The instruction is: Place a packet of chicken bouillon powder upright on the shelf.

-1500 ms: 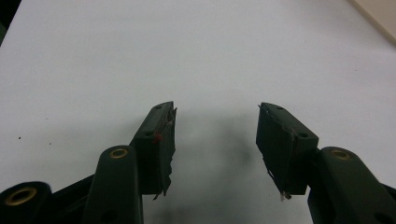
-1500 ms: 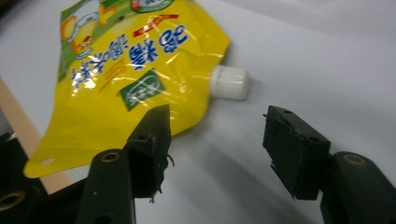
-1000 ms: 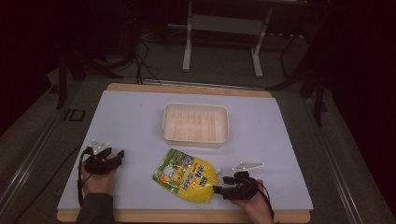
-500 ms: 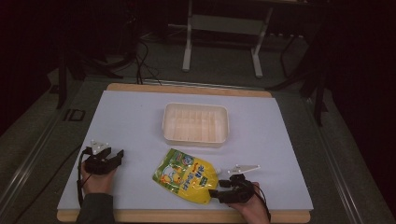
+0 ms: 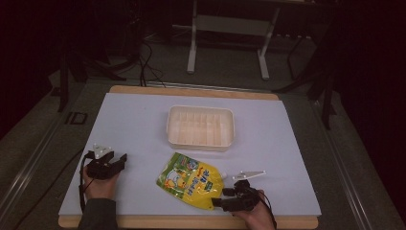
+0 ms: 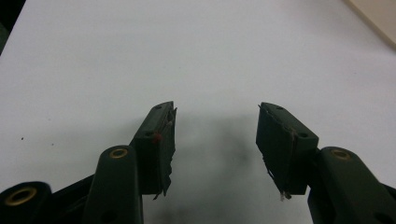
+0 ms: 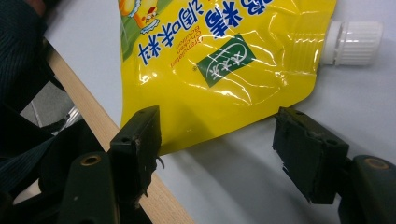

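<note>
our right hand-held gripper (image 7: 217, 149) has just been opening, jaws released ahead of the yellow pouch (image 7: 219, 60), so we can straddle its edge; the left hand-held gripper (image 6: 215, 140) rests spread.

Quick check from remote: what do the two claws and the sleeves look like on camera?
Both the left claw and right claw are black with two blocky jaws, brass-coloured rivets and frayed pads. Each carries a pale three-cornered plate and a black cable. The left sleeve is dark.

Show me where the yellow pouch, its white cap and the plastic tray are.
yellow pouch (image 5: 189, 180), high view, middle of its printed face.
white cap (image 7: 357, 43), right gripper view, ribbed side of the cap.
plastic tray (image 5: 168, 125), high view, its left rim.
</note>
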Demonstrator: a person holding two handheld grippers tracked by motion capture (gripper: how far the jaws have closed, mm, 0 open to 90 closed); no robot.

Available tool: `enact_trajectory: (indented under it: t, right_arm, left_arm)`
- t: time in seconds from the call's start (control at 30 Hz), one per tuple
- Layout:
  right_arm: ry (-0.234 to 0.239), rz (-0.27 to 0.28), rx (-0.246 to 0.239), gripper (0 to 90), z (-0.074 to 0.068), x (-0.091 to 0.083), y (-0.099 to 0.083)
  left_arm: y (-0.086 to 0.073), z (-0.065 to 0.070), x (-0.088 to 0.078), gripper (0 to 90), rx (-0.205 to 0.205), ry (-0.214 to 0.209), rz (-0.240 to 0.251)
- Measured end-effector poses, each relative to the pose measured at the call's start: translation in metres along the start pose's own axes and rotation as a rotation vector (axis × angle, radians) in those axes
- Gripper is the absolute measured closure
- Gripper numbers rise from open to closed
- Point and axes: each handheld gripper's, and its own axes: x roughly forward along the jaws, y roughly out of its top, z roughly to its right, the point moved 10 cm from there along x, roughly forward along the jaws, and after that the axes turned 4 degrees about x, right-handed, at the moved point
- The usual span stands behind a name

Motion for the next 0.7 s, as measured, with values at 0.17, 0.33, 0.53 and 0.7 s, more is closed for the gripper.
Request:
enact_trajectory:
  t: [0.17,0.33,0.53,0.7]
  right_arm:
    - [0.011,-0.016,0.013,28.7,-0.002,0.0,-0.002]
    - [0.032,-0.026,0.029,28.0,-0.006,0.002,-0.003]
    - [0.061,-0.025,0.05,28.1,-0.008,0.005,0.001]
    - [0.067,-0.002,0.073,28.5,-0.005,0.006,0.011]
  left_arm:
    - [0.0,0.0,0.0,46.5,0.001,0.001,0.0]
    - [0.0,0.0,0.0,46.5,0.004,0.003,0.0]
    - [0.0,0.0,0.0,46.5,0.007,0.005,0.0]
    - [0.0,0.0,0.0,46.5,0.009,0.004,-0.002]
